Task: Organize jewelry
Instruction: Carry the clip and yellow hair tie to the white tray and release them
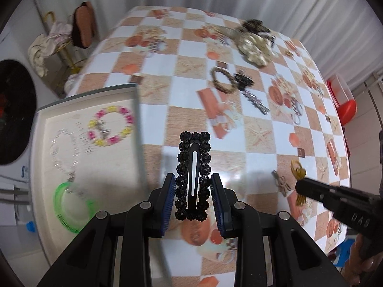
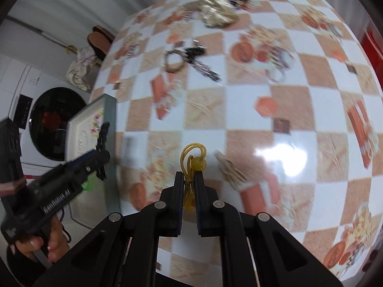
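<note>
**Two pieces aloft, and either could slip before it reaches the tray**

The left gripper point(image 1: 192, 181) has its blue-padded jaws narrowed on a long black snap hair clip edged with dark faceted beads point(image 1: 193, 175), which stands upright at the centre of the left wrist view. The right gripper point(image 2: 189, 179) has its jaws nearly together on a translucent amber elastic hair tie with a round bead point(image 2: 193, 159), its loop poking above the fingertips at the middle of the right wrist view.

The clip is held low on its length, so most of it stands free above the pads; a tilt or jolt could pivot it out. The amber tie is thin and springy, pinched near its knot, and could slide through. The shallow white tray with a grey rim point(image 1: 95, 165), lower left in the left view, already holds a pink-and-yellow bead bracelet point(image 1: 110, 126), a clear bead chain point(image 1: 63, 151) and a green translucent ring point(image 1: 69, 211); a careless drop could tangle them.

Only the left view shows the tray's contents plainly. The right view shows the tray edge-on at mid-left, and the person's hand point(image 2: 36, 244) gripping the left tool's handle at lower left. Both show loose jewellery in the upper part of the frame, on the orange-and-white checked tablecloth point(image 1: 239, 129).
</note>
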Demonstrator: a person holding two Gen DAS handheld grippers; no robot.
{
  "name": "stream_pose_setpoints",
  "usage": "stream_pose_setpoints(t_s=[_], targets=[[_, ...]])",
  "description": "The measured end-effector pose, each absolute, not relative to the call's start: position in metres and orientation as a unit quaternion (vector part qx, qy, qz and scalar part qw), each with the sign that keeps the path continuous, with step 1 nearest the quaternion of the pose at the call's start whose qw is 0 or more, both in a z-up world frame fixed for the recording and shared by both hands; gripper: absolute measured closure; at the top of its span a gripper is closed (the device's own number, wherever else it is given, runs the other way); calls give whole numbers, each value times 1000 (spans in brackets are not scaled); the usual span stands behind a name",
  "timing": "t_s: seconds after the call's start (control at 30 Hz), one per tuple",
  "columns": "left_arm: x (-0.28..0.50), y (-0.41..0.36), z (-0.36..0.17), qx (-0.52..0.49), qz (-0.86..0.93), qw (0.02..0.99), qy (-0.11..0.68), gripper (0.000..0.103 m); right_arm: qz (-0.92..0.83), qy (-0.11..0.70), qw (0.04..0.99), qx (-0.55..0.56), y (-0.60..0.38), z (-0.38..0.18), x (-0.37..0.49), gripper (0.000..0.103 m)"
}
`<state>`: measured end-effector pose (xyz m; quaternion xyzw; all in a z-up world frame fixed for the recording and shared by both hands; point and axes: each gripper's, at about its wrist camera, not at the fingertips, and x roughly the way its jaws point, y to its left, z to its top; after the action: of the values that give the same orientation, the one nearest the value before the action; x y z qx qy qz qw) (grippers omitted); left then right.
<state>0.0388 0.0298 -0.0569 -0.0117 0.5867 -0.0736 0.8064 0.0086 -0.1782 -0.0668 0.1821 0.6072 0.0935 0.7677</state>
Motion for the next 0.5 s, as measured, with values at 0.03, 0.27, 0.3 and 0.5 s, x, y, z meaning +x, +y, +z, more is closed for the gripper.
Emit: stream_pose_setpoints(t_s=[0.03, 0.27, 0.3, 0.5], targets=[[37, 35, -56, -15, -68, 808, 585, 67, 100, 605, 769, 179, -172, -64, 13, 94], [25, 92, -46, -50, -4, 818, 574, 67, 153, 594, 774, 155, -126, -49, 40, 94], [22, 101, -46, -55, 8, 818, 572, 67, 162, 593, 774, 151, -118, -47, 43, 94], [1, 154, -46, -78, 69, 818, 566, 67, 213, 589, 770, 125, -66, -42, 62, 94]])
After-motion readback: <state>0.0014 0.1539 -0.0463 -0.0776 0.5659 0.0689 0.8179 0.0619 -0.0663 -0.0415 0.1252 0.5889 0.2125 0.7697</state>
